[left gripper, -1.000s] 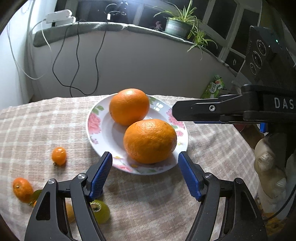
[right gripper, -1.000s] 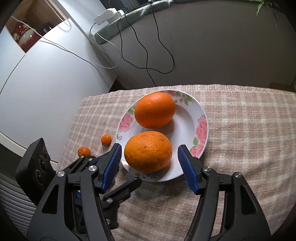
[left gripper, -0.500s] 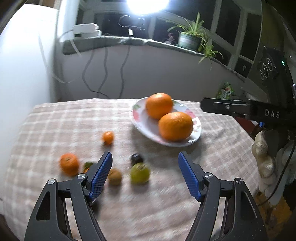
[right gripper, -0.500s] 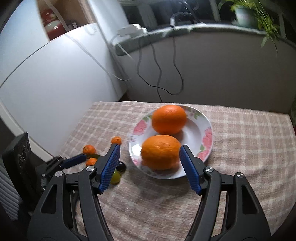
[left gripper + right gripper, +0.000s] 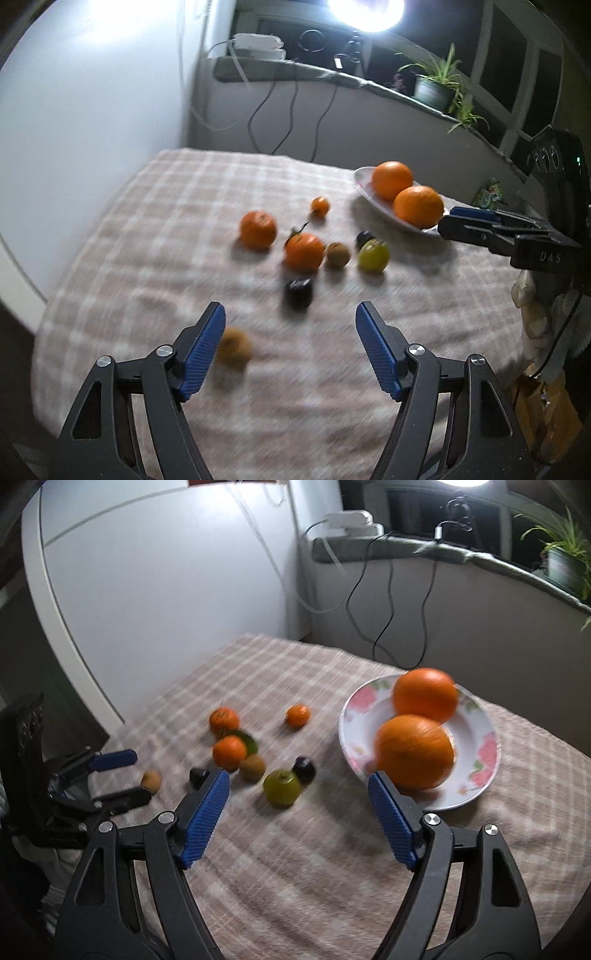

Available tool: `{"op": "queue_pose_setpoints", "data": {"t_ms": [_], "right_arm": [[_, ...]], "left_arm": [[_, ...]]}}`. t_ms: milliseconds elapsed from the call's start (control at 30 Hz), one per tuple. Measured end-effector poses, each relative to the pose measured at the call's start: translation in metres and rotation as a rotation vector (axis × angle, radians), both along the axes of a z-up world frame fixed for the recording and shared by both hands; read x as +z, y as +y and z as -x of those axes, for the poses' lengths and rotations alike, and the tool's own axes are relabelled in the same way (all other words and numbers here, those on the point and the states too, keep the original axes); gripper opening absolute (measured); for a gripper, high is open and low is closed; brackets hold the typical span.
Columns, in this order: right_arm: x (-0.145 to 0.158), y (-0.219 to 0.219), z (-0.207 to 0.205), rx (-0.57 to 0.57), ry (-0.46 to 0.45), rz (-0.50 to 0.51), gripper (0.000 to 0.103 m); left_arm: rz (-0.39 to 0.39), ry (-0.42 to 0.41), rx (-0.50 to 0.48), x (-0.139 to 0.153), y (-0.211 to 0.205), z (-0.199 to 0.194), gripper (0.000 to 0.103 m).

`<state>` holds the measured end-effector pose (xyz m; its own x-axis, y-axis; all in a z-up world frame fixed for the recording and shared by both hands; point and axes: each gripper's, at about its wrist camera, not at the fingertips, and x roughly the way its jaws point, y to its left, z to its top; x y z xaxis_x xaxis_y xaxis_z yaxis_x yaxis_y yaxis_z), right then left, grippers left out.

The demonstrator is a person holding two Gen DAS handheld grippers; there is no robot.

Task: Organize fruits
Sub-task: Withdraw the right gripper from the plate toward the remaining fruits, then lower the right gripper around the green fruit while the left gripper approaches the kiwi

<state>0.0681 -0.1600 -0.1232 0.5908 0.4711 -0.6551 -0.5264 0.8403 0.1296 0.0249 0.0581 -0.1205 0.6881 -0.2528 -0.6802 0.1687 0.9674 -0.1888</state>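
The letters "DAS" can be read in the left wrist view, in pale print on the black body of the right claw (image 5: 480, 225) at the far right. A small green packet (image 5: 489, 190) past the plate has print on it, but it is too blurred to read.
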Motion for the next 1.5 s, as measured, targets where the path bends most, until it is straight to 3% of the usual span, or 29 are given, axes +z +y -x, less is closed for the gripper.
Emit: {"op": "queue_pose_setpoints", "data": {"t_ms": [567,967,1200,1500], "right_arm": [[-0.041,0.029,-0.016,0.009,0.105,0.048,0.05],[-0.053,0.041,-0.037,-0.013,0.145,0.069,0.043],[-0.058,0.048,-0.043,-0.009,0.164,0.077,0.04],[-0.059,0.056,-0.045,0.003,0.156,0.097,0.036]], "left_arm": [[0.012,0.064,0.06,-0.029,0.018,-0.003,0.059],[0.004,0.074,0.048,-0.037,0.019,-0.01,0.05],[-0.017,0.066,0.041,-0.038,0.02,-0.01,0.038],[-0.011,0.061,0.034,-0.04,0.025,-0.008,0.036]]}}
